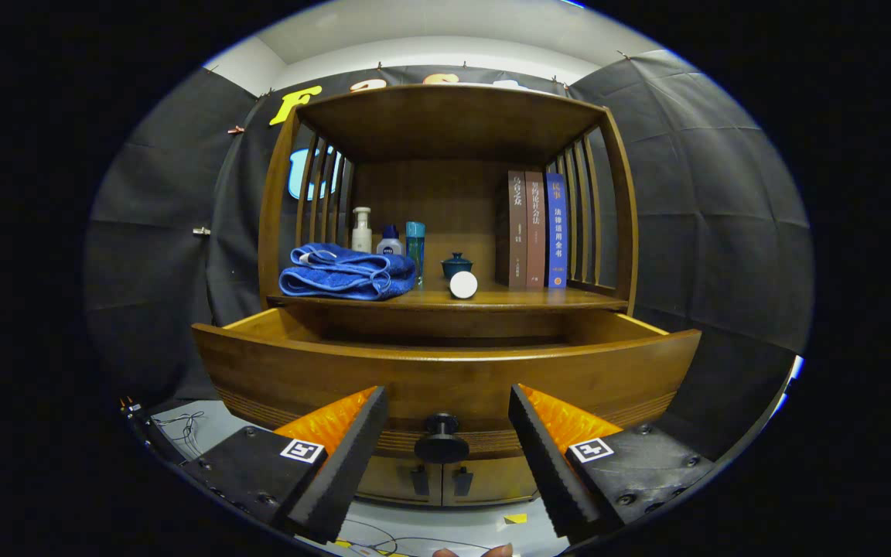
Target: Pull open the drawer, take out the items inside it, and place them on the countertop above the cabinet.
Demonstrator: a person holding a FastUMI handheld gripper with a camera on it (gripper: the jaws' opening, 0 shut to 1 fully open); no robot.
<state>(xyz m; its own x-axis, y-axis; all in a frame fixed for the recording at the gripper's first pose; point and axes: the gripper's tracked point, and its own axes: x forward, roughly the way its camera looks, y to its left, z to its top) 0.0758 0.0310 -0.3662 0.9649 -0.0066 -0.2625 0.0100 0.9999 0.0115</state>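
Two fingers [445,452] of mine stand wide apart, gripping nothing. The knob [441,441] sits between them, touching neither. It belongs to the drawer [445,371], which is pulled out just ahead of my fingertips. Beyond it, on the counter [538,299], lie a towel [346,272], bottles, a small pot [457,264] and books [536,230].

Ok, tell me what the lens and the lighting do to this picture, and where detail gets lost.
Gripper view: fisheye bends the pulled-out drawer front into a bow and leans the cabinet's slatted sides outward; the countertop shelf is evenly lit, the books and blue towel sharp; the drawer's inside lies in shadow, contents unreadable; the open gripper flanks the dark knob.
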